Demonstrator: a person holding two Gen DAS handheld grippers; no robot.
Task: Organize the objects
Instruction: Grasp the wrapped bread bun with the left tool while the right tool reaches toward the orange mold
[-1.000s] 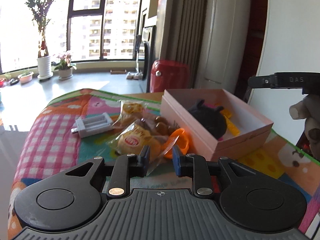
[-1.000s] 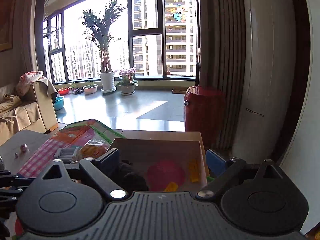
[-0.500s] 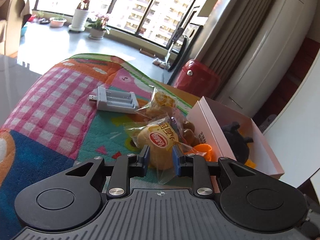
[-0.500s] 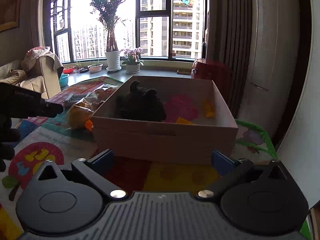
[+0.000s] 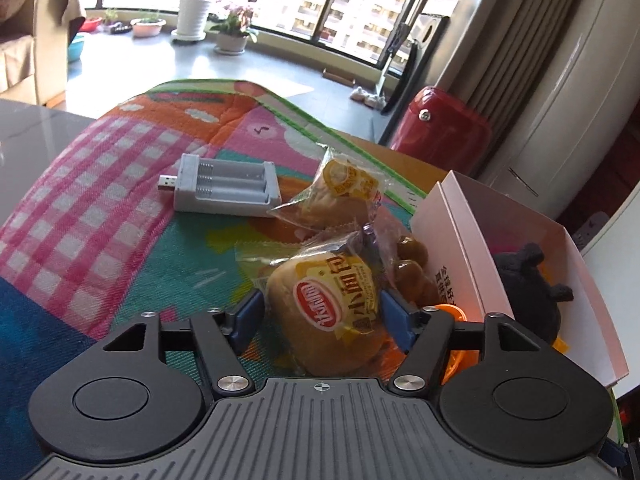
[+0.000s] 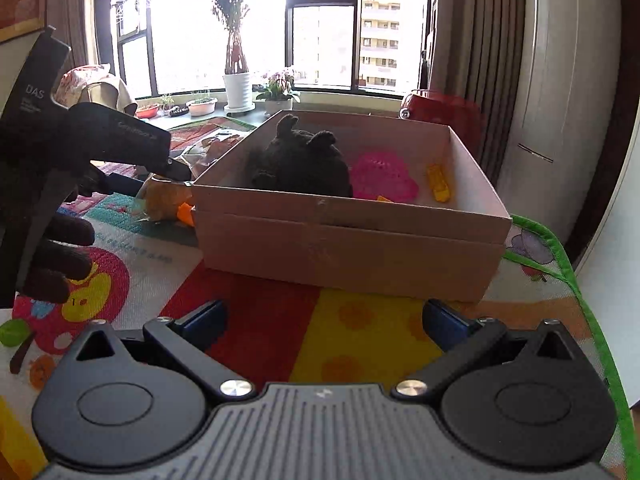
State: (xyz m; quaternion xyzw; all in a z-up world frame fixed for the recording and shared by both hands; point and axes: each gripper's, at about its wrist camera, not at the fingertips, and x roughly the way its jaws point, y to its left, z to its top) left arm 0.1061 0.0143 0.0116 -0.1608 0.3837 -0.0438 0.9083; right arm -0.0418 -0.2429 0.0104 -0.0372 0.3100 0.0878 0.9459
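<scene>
My left gripper [image 5: 322, 316] is open, with its jaws on either side of a wrapped bread roll [image 5: 332, 304] lying on the colourful mat. A second wrapped bread [image 5: 340, 196], a bag of brown balls [image 5: 412, 272] and a grey battery charger [image 5: 228, 190] lie beyond it. An orange item [image 5: 456, 320] sits by the pink cardboard box [image 5: 452, 248]. The box [image 6: 348, 240] holds a black plush toy [image 6: 300, 164], a pink piece [image 6: 384, 178] and yellow pieces [image 6: 438, 184]. My right gripper [image 6: 324, 320] is open and empty in front of the box. The left gripper also shows in the right wrist view [image 6: 132, 152].
The patterned play mat [image 5: 100, 208] covers the table; its green edge [image 6: 568, 264] runs close on the right. A red suitcase [image 5: 440, 128] and a white cabinet [image 5: 560, 100] stand behind the table. Potted plants stand by the window.
My left gripper has opened and moved forward around the wrapped bread roll. My right gripper has drawn back and lowered in front of the box.
</scene>
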